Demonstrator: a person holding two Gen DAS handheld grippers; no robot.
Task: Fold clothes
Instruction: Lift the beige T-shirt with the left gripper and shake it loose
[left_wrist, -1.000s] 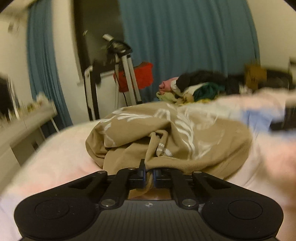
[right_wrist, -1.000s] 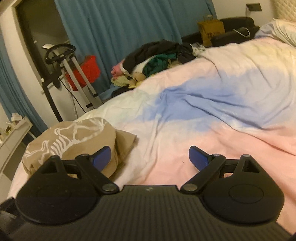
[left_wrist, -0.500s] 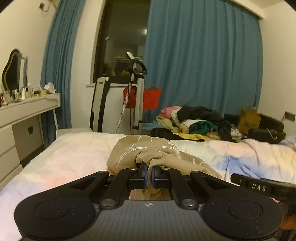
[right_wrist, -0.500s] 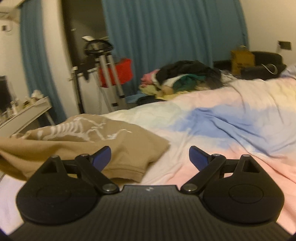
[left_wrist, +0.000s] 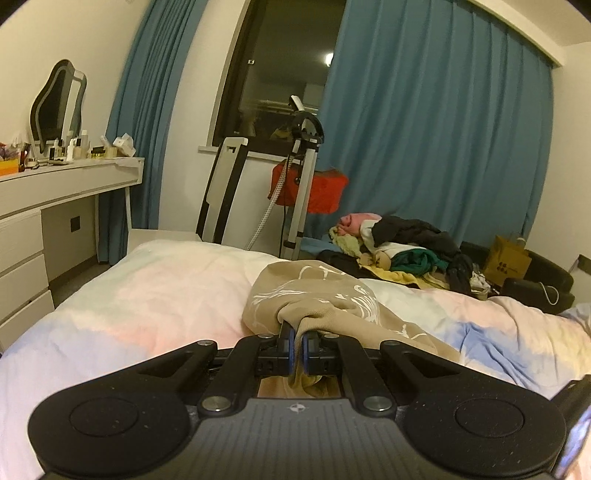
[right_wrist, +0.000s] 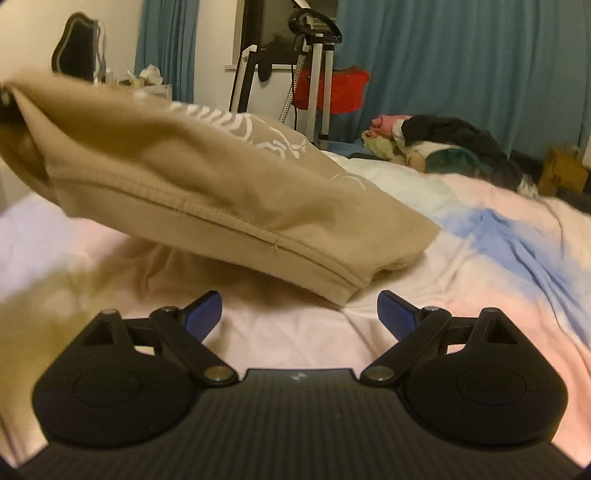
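Pinching a ribbed fold of the tan garment (left_wrist: 317, 314), the left gripper (left_wrist: 298, 349) has its blue-padded fingers drawn together with cloth squeezed between them. From that grip the garment, printed with white line art, trails forward and to the right across the bed (left_wrist: 155, 288).

Right gripper (right_wrist: 299, 314): fingers spread wide, nothing between them, hovering low over the pink part of the bedcover. Seen from this side, the tan garment (right_wrist: 207, 192) is lifted at its left end and slopes down to the right; its stitched hem runs diagonally and the lower right corner rests on the cover just ahead of the open fingers.

Surface: bed (right_wrist: 480, 266) with a soft, creased cover in pink, white and blue patches.

Room, left wrist view: a heap of mixed clothes (left_wrist: 402, 251) at the far edge of the bed, dark, green, pink and yellow pieces piled together. A brown paper bag (left_wrist: 508, 260) stands to its right on a dark seat. Behind the bed a metal stand (left_wrist: 301, 192) with a red item (left_wrist: 317, 190) beside it, a dark window (left_wrist: 280, 77) above, and blue curtains (left_wrist: 443, 129) on either side. At left, a white dresser (left_wrist: 48, 206) carries small bottles and a curvy-framed mirror (left_wrist: 55, 107).
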